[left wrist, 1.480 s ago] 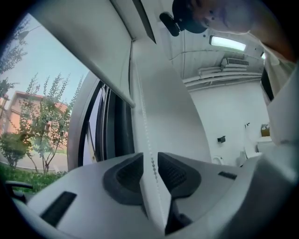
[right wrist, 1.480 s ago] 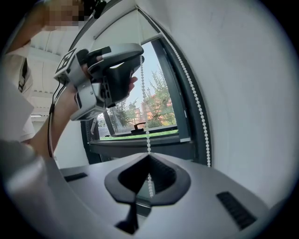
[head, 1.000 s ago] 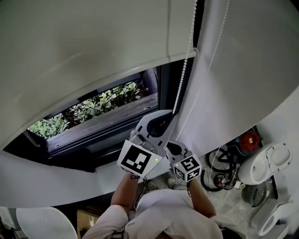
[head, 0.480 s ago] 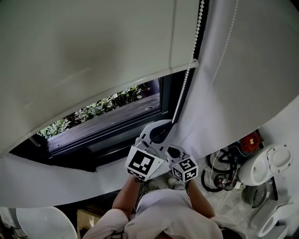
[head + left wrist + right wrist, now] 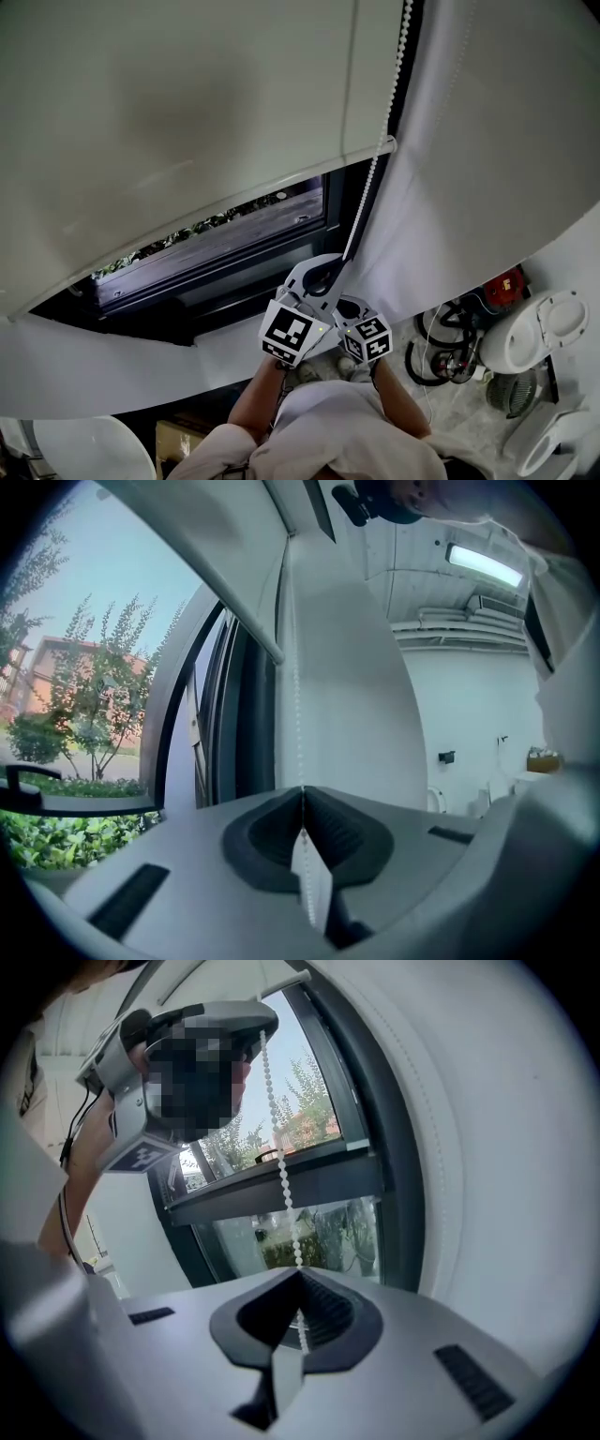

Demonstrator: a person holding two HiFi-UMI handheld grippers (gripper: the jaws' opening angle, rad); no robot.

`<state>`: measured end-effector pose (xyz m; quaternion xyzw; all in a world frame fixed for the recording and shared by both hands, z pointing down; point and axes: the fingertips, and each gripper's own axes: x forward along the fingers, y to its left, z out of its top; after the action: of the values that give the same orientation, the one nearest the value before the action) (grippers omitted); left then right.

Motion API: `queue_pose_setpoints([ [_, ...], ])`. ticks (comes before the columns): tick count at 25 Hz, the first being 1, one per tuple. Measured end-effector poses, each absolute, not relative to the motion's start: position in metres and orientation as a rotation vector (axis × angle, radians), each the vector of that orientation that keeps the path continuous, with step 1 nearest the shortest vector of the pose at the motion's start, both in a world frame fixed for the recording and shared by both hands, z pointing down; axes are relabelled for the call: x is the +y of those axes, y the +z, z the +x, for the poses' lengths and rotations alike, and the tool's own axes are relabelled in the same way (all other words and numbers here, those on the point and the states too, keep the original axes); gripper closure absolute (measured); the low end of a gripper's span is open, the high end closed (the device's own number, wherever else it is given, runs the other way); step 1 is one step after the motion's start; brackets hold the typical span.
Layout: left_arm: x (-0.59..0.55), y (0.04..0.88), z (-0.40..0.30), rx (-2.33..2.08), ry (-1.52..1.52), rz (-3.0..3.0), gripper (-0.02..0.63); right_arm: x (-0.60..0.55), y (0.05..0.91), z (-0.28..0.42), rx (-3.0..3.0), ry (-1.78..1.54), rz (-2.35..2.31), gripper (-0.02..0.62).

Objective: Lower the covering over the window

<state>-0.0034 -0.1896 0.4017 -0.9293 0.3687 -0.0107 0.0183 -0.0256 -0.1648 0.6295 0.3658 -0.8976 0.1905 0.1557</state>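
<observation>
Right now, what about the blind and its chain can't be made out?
- Head view: the bead chain runs off the top edge, so its upper end is cut off.
- Head view: tips of the right gripper are hidden behind the left gripper.
- Every view: the chain's lower loop is hidden below the grippers.

Probably a plain storeroom or workroom: bare white wall [image 5: 469,714], ceiling strip light [image 5: 483,564], roller blind [image 5: 187,141] over a dark-framed window [image 5: 244,246], coiled cables [image 5: 436,349] and a fan [image 5: 511,392] on the floor [image 5: 459,405].
</observation>
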Motion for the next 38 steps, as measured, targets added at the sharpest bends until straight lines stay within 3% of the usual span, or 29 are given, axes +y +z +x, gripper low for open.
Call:
queue_pose_setpoints([
  [29,-0.174,0.514,0.003,1.178,-0.273,-3.002,0.589,-0.132,0.737,-0.018,-2.361,0.676,0.948,0.595],
  [38,-0.166,0.546,0.003,1.191,-0.363,-3.009,0.589,-0.123,0.732,-0.014,-2.353,0.576,0.937,0.584],
])
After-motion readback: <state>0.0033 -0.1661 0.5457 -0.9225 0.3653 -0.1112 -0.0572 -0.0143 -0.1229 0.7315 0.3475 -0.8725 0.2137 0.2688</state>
